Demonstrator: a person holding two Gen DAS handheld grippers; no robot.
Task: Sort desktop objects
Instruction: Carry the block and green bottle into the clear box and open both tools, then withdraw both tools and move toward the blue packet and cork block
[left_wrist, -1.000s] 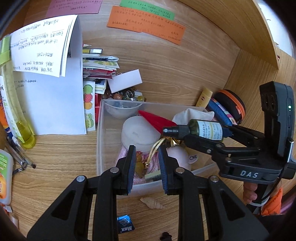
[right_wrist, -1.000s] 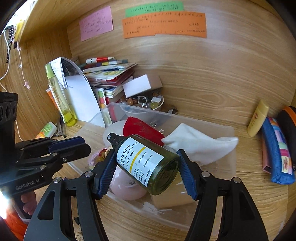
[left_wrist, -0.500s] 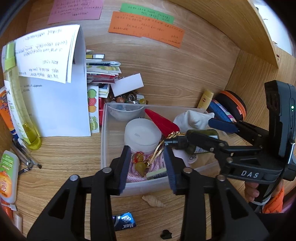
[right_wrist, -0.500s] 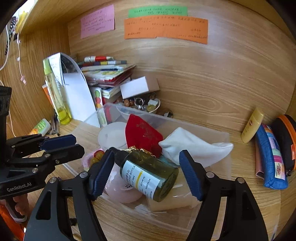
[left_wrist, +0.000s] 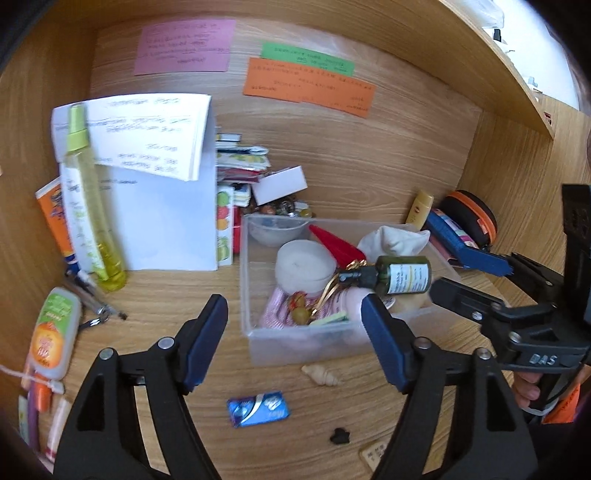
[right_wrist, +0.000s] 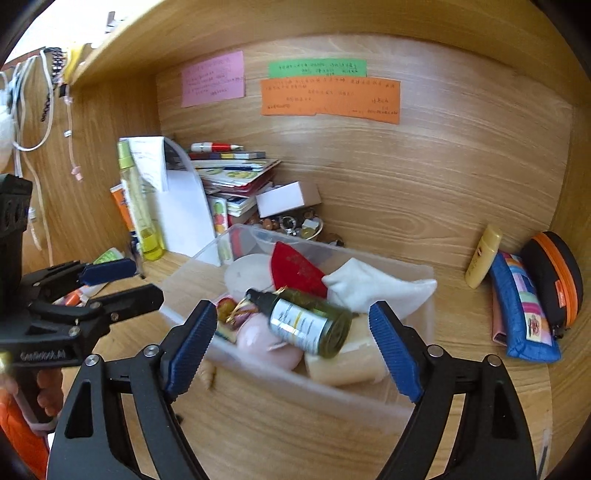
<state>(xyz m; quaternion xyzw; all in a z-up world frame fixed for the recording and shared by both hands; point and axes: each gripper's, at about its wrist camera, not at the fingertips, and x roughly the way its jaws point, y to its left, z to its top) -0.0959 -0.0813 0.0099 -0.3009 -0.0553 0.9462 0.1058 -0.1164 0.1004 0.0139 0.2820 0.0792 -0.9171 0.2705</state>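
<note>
Lying beyond right tool (binned): bottle

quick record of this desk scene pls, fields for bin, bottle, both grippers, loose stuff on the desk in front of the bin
bin: clear plastic bin on the wooden desk, crowded with small items
bottle: dark green pump bottle lying on its side on top of the bin's contents, no pad touching it
left gripper: left gripper jaws opening, nothing held
right gripper: right gripper jaws opening, clear of the bottle
loose in front of bin: seashell, blue wrapper, small black piece
</note>
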